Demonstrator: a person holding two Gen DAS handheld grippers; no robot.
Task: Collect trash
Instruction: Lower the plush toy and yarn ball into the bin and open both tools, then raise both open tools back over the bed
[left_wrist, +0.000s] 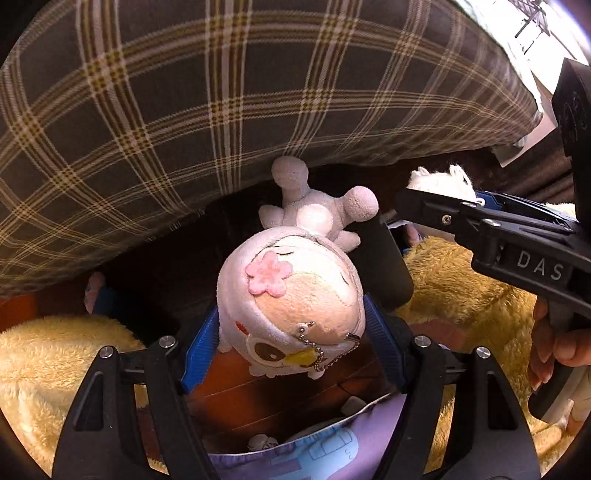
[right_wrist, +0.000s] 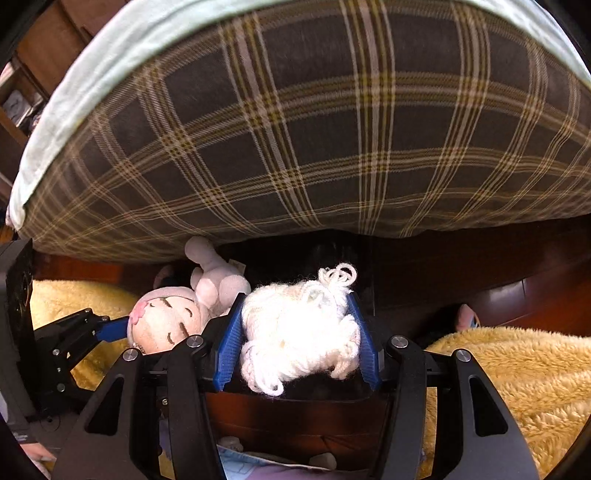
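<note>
A plaid-covered mattress (left_wrist: 229, 92) fills the upper scene above yellow fleece blankets (right_wrist: 517, 376) on a dark wood floor (right_wrist: 295, 417). Only the right wrist view shows the mattress's pale green sheet (right_wrist: 122, 55). The left gripper (left_wrist: 291, 325) clamps a pink plush doll (left_wrist: 295, 295) by its head, jaws fairly wide. The right gripper (right_wrist: 295, 339), half open, pinches a white yarn bundle (right_wrist: 299, 332). Only the left view shows a hand (left_wrist: 554, 350).

Fuzzy plush doll (left_wrist: 291, 295), woolly yarn toy (right_wrist: 299, 332), woven plaid cloth (left_wrist: 221, 92).
</note>
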